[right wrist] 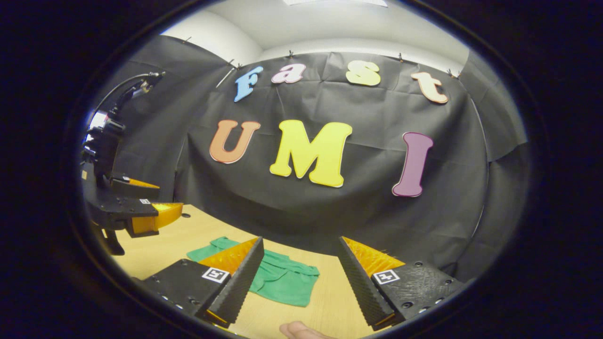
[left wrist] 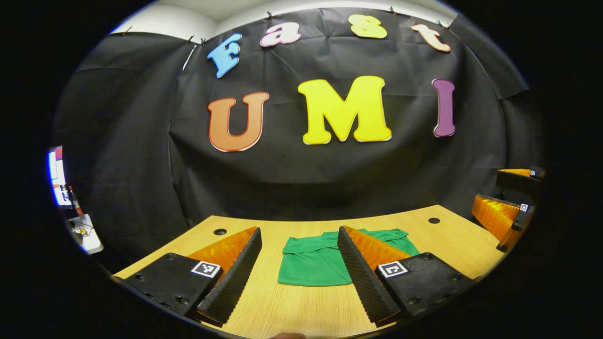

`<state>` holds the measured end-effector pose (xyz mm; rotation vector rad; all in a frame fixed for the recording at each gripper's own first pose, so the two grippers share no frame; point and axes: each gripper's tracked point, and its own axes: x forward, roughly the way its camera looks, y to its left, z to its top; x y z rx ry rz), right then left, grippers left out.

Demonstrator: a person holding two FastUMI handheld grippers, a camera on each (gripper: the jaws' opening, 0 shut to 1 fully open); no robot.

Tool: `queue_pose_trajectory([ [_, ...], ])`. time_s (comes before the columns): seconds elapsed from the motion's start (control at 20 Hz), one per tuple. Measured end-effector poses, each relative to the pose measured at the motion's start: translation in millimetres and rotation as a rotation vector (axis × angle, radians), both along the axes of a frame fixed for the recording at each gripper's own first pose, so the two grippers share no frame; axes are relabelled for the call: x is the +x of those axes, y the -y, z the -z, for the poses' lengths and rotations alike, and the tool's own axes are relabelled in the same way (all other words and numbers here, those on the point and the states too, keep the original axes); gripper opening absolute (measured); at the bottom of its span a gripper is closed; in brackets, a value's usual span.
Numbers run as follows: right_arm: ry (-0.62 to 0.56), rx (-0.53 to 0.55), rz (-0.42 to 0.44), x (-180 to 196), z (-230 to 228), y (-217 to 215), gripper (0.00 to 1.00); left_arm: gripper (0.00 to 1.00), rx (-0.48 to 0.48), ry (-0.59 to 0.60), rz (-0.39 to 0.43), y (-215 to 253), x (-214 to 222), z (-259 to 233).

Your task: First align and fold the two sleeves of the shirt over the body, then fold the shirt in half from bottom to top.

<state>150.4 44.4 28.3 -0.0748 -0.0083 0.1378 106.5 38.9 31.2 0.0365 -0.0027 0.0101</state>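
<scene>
Both grippers up off the table, fingers spread wide, holding nothing

Left gripper (left wrist: 299,278) hangs over the table (left wrist: 301,306) with the shirt (left wrist: 313,266) lying flat just ahead between its fingers, the cloth already compact and square-edged; its right side tucks behind the right finger, so that edge is hidden. Bare wood lies all round the shirt, with a dark hole (left wrist: 220,231) beyond the left finger and another (left wrist: 434,220) past the right one. The table's far edge meets the wall. Right gripper (right wrist: 299,282) looks down from the side: the shirt sits ahead and left, partly behind its left finger. A fingertip (right wrist: 301,329) pokes in at the bottom, cut off. At the far left a cable (right wrist: 123,87) curls above the other gripper, well apart from the shirt
</scene>
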Motion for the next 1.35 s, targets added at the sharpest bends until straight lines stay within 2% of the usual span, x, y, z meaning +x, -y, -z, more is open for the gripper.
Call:
queue_pose_trajectory([
  [0.2, -0.036, 0.086, -0.007, -69, 13, 6, 0.95, 1.00, 0.006, 0.054, 0.034, 13, -69, -2],
  [0.3, -0.054, 0.082, -0.019, -94, 25, 5, 0.95, 1.00, 0.035, 0.044, 0.041, 17, -96, 10],
  [0.4, -0.059, 0.061, -0.027, -113, 38, 5, 0.94, 1.00, 0.047, 0.022, 0.055, 25, -112, 29],
  [0.45, -0.079, 0.058, -0.040, -123, 49, 2, 0.95, 1.00, 0.034, -0.005, 0.090, 34, -121, 42],
  [0.6, -0.133, 0.096, -0.073, -149, 82, -4, 0.95, 1.00, 0.008, -0.040, 0.119, 37, -134, 75],
  [0.7, -0.131, 0.070, -0.047, -156, 97, 2, 0.95, 1.00, 0.011, -0.058, 0.079, 28, -134, 88],
  [0.85, -0.116, 0.031, -0.007, -162, 109, 7, 0.95, 1.00, -0.015, -0.033, 0.068, 29, -132, 92],
  [1.1, -0.115, 0.113, -0.036, -164, 108, 1, 0.95, 1.00, -0.043, -0.035, 0.090, 38, -130, 104],
  [1.35, -0.141, 0.129, -0.030, -159, 120, 4, 0.95, 1.00, -0.041, -0.035, 0.090, 40, -128, 107],
])
